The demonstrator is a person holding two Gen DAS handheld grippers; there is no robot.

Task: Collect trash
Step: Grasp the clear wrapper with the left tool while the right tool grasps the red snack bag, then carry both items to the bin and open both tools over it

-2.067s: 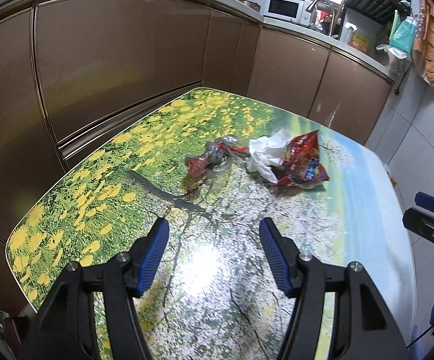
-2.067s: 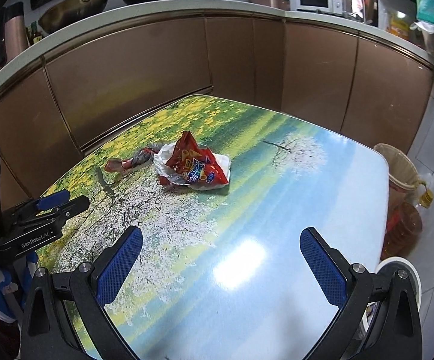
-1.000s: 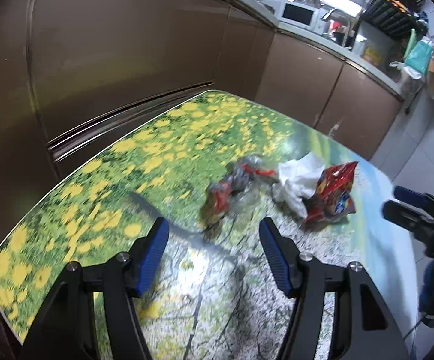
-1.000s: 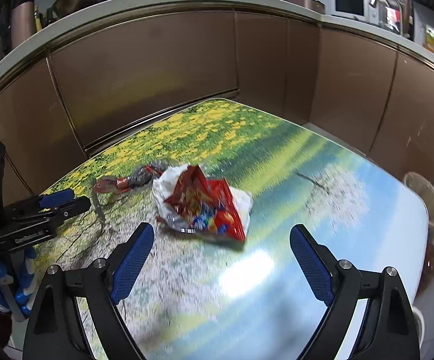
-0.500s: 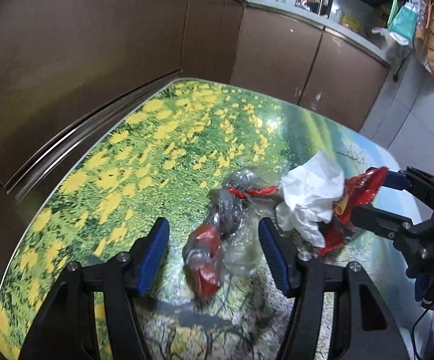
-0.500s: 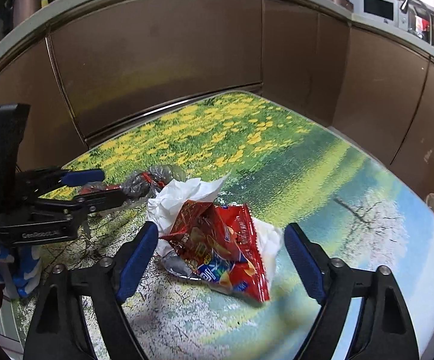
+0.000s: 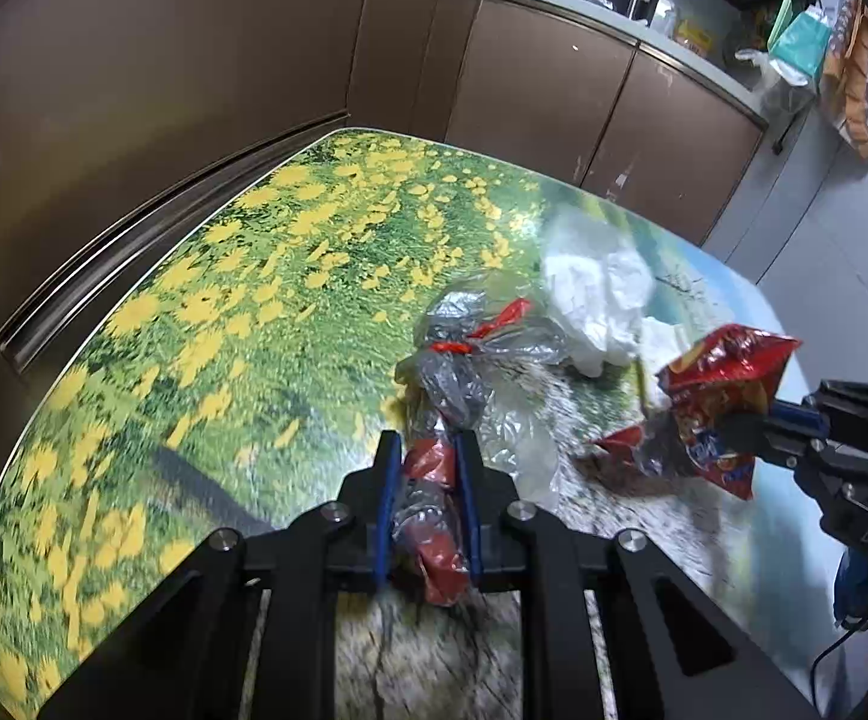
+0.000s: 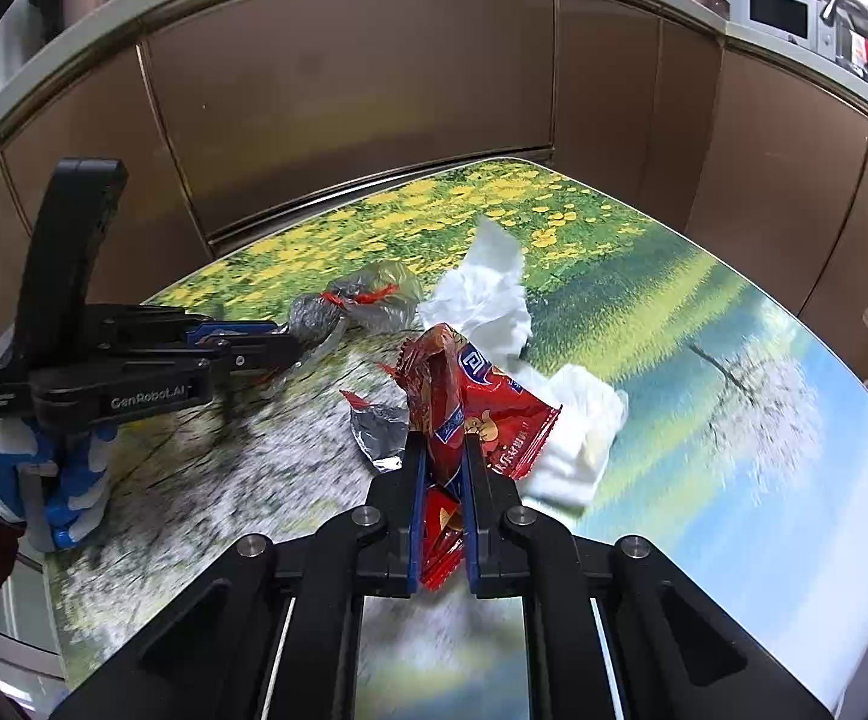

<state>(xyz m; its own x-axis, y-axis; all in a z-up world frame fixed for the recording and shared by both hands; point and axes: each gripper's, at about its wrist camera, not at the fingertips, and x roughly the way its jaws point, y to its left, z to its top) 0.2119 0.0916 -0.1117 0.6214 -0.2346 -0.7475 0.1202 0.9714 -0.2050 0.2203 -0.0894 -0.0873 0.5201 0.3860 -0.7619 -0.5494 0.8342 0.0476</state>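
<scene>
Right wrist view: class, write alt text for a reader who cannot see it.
The right gripper is shut on a red snack bag above a flower-print table. White tissue lies behind; the left gripper pinches a clear plastic wrapper.

A crumpled clear plastic bag [image 7: 464,372] with red ties lies at left. White tissue [image 8: 488,300] sits far centre. A red snack packet [image 8: 470,408] stands upright, near right.

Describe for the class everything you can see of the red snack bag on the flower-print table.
The red snack bag is a crumpled, glossy foil-lined packet with printed lettering and a torn-open top showing its silvery inside. The right gripper is shut on its lower end, holding it roughly upright over the table. White crumpled tissue lies behind and beside it; whether they touch is unclear.
</scene>
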